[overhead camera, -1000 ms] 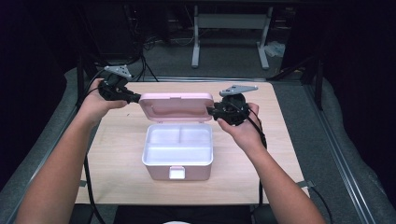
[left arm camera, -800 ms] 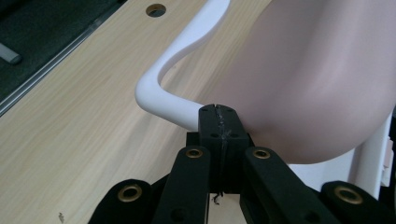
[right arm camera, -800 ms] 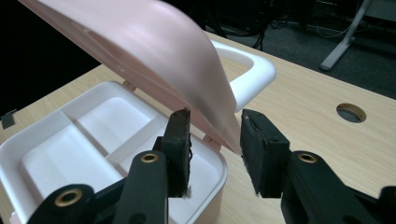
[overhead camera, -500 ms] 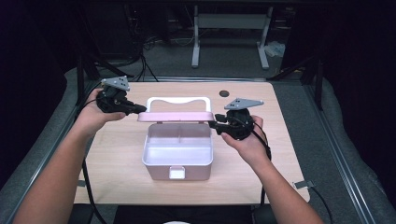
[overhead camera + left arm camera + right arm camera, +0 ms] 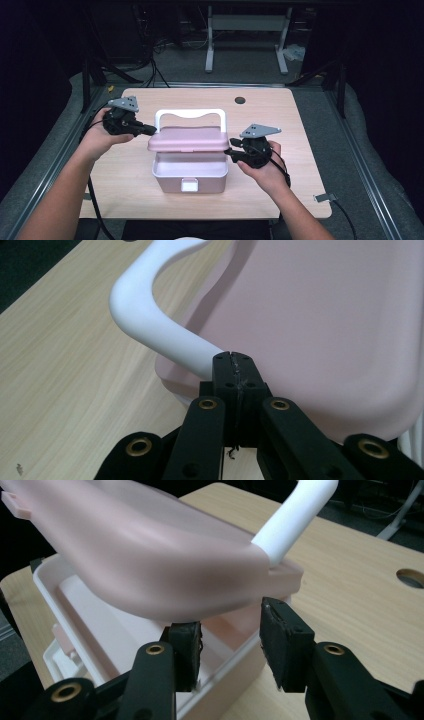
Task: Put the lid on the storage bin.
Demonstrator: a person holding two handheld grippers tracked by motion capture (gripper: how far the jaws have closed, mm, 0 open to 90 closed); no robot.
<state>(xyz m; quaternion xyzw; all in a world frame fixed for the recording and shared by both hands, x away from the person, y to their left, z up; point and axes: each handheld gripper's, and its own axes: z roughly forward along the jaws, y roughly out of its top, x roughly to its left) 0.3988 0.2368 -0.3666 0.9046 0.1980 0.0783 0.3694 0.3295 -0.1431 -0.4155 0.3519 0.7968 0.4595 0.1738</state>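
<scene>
**Lid half lowered over pink lunch box**

Pink lunch box (image 5: pixel 189 176) near the front middle of the wooden table (image 5: pixel 300 130), hinged lid (image 5: pixel 188 139) hanging partway down over the open base, white handle (image 5: pixel 190 116) arching behind. Left gripper (image 5: pixel 150 131) at the lid's left end, jaws pressed together. Right gripper (image 5: pixel 231 152) at the lid's right end, jaws just been opening, lid's corner just above the gap, unpinched.

Pale pink box (image 5: pixel 189 176) on light wood-grain table (image 5: pixel 300 150) — lid (image 5: pixel 189 139) same soft pink, handle (image 5: pixel 189 116) plain white. Box latch (image 5: pixel 189 186) near front whitish. Left gripper (image 5: pixel 150 131) and right gripper (image 5: pixel 230 152) black, brass-coloured rivets at joints — grey plates on top. Dark round hole (image 5: pixel 240 100) at table's far side. Floor beyond grey.
</scene>
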